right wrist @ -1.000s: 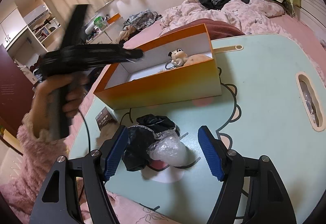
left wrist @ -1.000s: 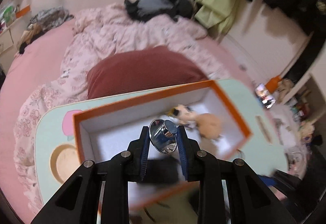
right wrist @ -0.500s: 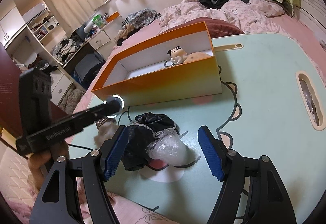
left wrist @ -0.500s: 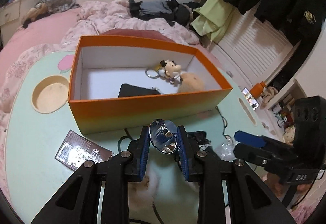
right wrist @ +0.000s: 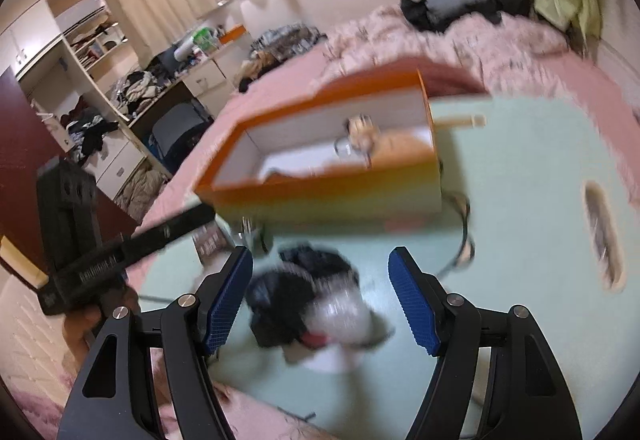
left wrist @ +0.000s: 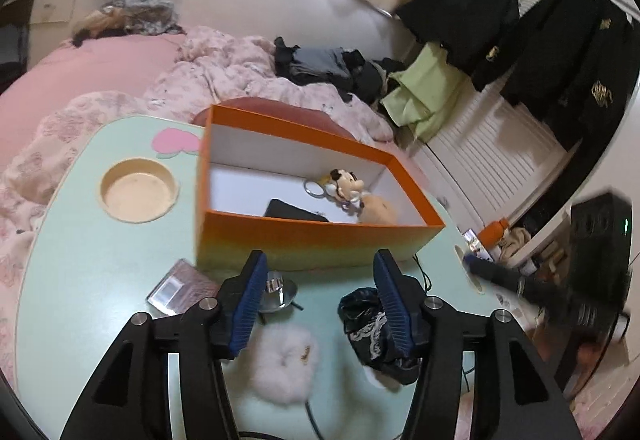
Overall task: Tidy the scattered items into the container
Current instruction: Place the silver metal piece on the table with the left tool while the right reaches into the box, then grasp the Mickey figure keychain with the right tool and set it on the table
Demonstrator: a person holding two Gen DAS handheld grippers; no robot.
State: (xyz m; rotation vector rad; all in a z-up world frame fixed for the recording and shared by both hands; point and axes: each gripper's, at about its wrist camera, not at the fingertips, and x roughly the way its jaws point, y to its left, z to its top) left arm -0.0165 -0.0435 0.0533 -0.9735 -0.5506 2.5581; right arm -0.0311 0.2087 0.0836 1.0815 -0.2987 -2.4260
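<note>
An orange box stands on the mint table, holding a mouse keyring, a black wallet and a tan plush. My left gripper hovers just in front of it with its jaws opening. A shiny metal piece lies on the table beside the left pad, and nothing presses on it. A white fluffy scrunchie and black lace cloth lie below. My right gripper is open above the black cloth and a clear plastic wad, with the view blurred.
A brown packet lies left of the metal piece. The table has a round cup hole at the left and a slot at the right. A cable runs by the box. Pink bedding surrounds the table.
My left gripper has drawn back from over the box to the table in front of it, opened and let go of the metal piece. The right gripper has risen slightly.
</note>
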